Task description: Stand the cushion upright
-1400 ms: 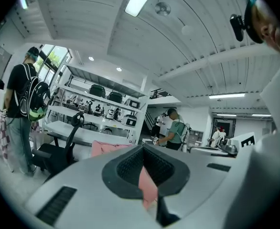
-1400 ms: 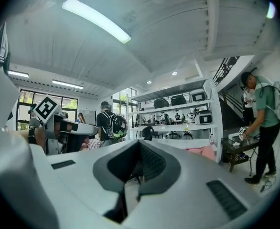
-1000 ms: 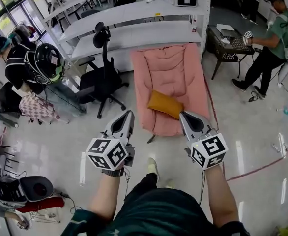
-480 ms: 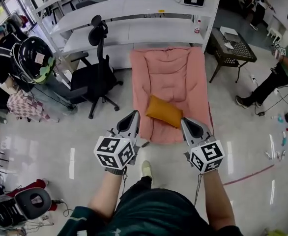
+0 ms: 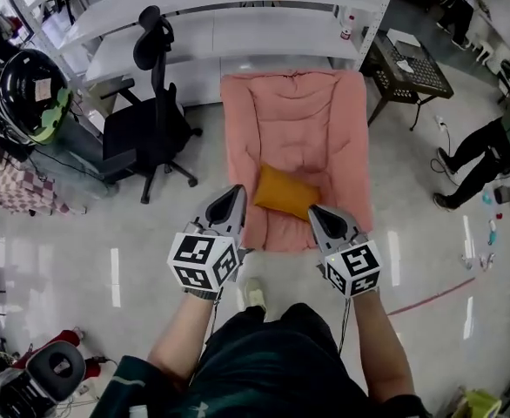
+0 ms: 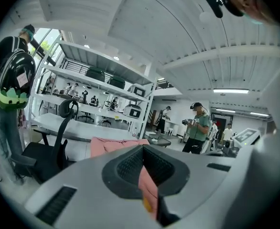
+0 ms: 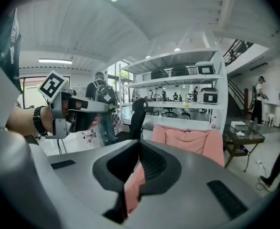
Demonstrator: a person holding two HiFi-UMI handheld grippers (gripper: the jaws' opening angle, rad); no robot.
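An orange cushion lies flat and slightly askew on the seat of a pink padded lounge chair in the head view. My left gripper is shut and empty, its tip just left of the cushion at the chair's front corner. Just below the cushion's right end, my right gripper is also shut and empty. Neither touches the cushion. The left gripper view has its jaws closed, with pink chair and a sliver of orange showing past them. In the right gripper view the closed jaws point at the pink chair.
A black office chair stands left of the pink chair, with white shelving behind both. A dark side table is at the right rear. A person stands at the right, and another with a black backpack at the left.
Both grippers have come forward and lower, from short of the pink chair to its front edge beside the cushion. Both stayed shut. The cushion has not moved.
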